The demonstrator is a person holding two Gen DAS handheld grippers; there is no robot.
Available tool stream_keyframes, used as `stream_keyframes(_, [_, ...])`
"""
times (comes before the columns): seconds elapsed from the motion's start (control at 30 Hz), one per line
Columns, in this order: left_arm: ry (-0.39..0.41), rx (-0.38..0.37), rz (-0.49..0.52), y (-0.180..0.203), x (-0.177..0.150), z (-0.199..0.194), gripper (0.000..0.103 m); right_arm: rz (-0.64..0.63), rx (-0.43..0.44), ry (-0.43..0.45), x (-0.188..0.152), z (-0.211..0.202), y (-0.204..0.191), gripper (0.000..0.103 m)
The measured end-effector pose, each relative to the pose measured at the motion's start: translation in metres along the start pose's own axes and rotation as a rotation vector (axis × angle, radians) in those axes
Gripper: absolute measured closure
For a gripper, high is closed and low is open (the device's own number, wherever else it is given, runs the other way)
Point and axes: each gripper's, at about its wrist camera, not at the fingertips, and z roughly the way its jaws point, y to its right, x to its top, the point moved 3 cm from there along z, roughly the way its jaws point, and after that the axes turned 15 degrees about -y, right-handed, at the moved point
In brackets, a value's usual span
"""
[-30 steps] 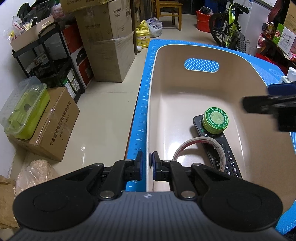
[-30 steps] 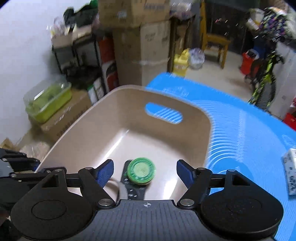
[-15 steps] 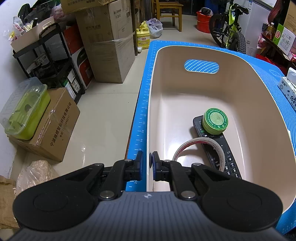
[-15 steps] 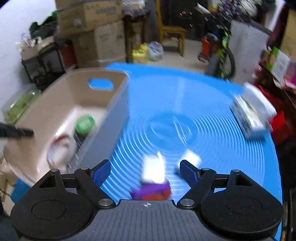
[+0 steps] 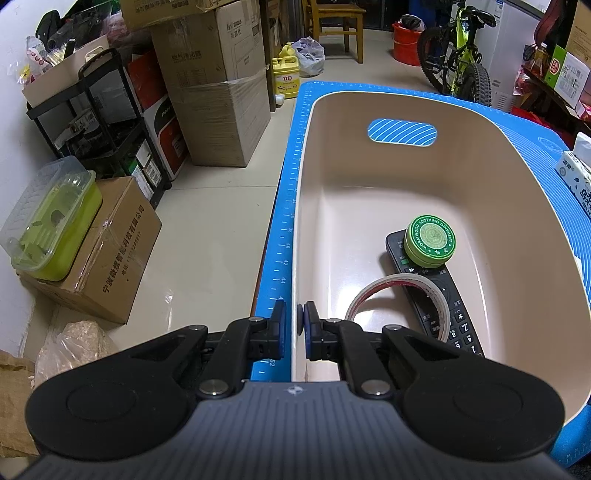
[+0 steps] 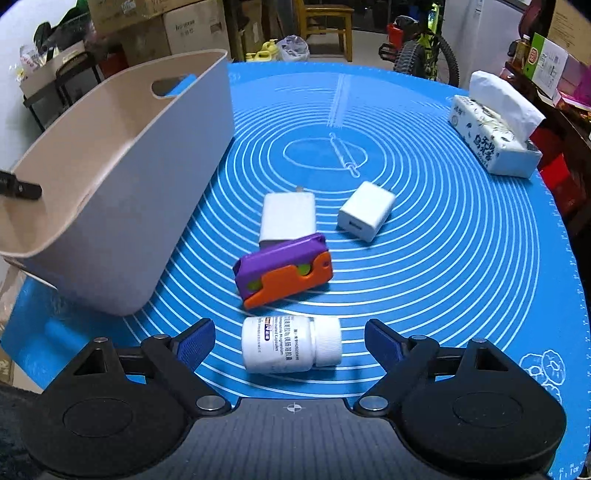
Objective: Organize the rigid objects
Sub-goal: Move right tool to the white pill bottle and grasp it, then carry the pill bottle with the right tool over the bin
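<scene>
My left gripper (image 5: pixel 294 325) is shut on the left rim of the beige bin (image 5: pixel 480 147). In the bin lie a green ointment tin (image 5: pixel 430 242), a black remote (image 5: pixel 454 317) and a tape roll (image 5: pixel 399 291). My right gripper (image 6: pixel 290 341) hangs low over the blue mat (image 6: pixel 443 258), its jaws opening. A white pill bottle (image 6: pixel 288 345) lies on its side between the pads, and neither pad touches it. Beyond the bottle are a purple and orange toy (image 6: pixel 282 271), a flat white charger (image 6: pixel 288 218) and a white cube charger (image 6: pixel 365 210). The bin (image 6: pixel 110 206) stands to the left.
A tissue pack (image 6: pixel 495 136) sits at the mat's far right edge. Left of the table the floor holds cardboard boxes (image 5: pixel 218 85), a black shelf (image 5: pixel 96 122) and a green lidded container (image 5: pixel 55 218). A bicycle (image 5: pixel 458 55) and a wooden chair (image 5: pixel 340 18) stand behind.
My right gripper swung from above the bin to the right and came down over the mat, around the pill bottle, with its jaws wider. It left the left wrist view. The left gripper stayed put.
</scene>
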Motion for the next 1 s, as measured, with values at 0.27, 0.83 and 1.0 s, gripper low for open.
stream_keyframes(0.27, [0.001, -0.012, 0.0, -0.004, 0.0, -0.002, 0.091, -0.014, -0.02, -0.021, 0.0, 0.02, -0.006, 0.017])
stream_keyframes(0.83, [0.006, -0.015, -0.005, -0.005, -0.001, -0.002, 0.091, 0.033, 0.01, 0.031, 0.004, 0.002, 0.005, 0.039])
stream_keyframes(1.0, [0.007, -0.02, -0.007, -0.006, 0.0, -0.002, 0.091, 0.03, 0.02, 0.117, 0.013, -0.03, 0.002, 0.039])
